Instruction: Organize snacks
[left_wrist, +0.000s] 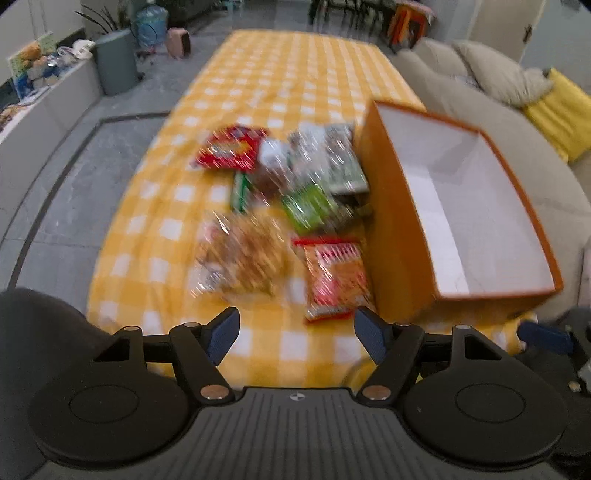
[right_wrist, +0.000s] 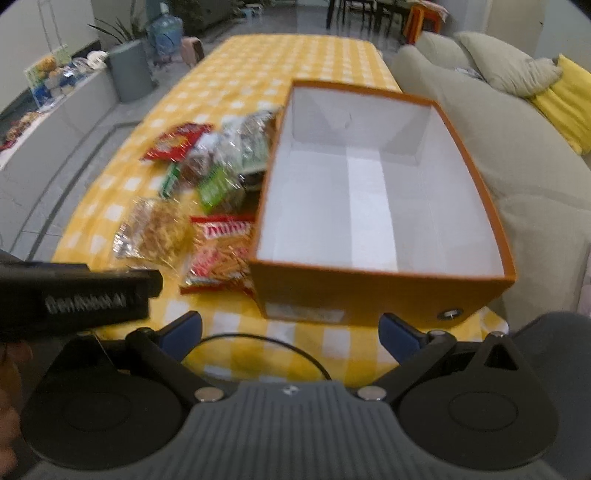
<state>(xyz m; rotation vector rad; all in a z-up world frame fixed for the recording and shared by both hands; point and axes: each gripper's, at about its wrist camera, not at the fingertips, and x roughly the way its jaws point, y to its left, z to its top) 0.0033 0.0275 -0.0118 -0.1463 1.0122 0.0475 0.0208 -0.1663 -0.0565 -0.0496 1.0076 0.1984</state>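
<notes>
Several snack packets lie in a loose heap on the yellow checked tablecloth (left_wrist: 258, 74): a red pack (left_wrist: 229, 149) at the far left, a green pack (left_wrist: 310, 206), a clear bag of golden snacks (left_wrist: 240, 254) and a red-orange pack (left_wrist: 334, 277) nearest. An orange box (left_wrist: 391, 229) with a white, empty inside stands right of the heap. My left gripper (left_wrist: 295, 334) hovers open over the near table edge, nothing between its fingers. In the right wrist view the same box (right_wrist: 369, 291) fills the middle, the packets (right_wrist: 218, 254) to its left. My right gripper (right_wrist: 291, 332) is open and empty before the box's near wall.
A beige sofa (right_wrist: 517, 155) with grey and yellow cushions runs along the table's right side. A grey bin (left_wrist: 116, 62), a water bottle and a low counter with toys stand at the far left. The left gripper's body (right_wrist: 74, 295) crosses the right wrist view's left edge.
</notes>
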